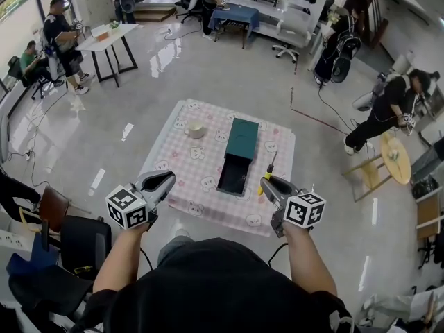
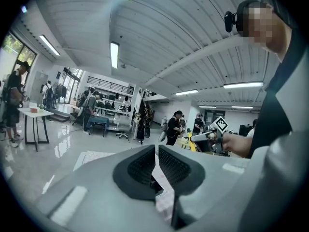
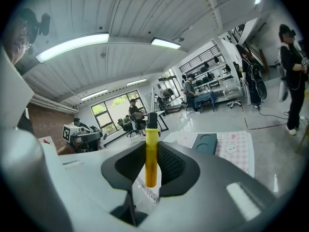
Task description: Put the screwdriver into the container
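Two hand-held grippers hang over the near edge of the low desk [image 1: 208, 159] with its checked cloth. The right hand-held gripper [image 1: 267, 184] is clamped on the yellow handle of the screwdriver [image 3: 151, 158], whose shaft points away. The dark green container [image 1: 242, 139], its drawer pulled out, lies just beside the screwdriver. A pale round object [image 1: 196, 129] sits well left of the container. The left hand-held gripper [image 2: 156, 153] has its jaws nearly together and holds nothing.
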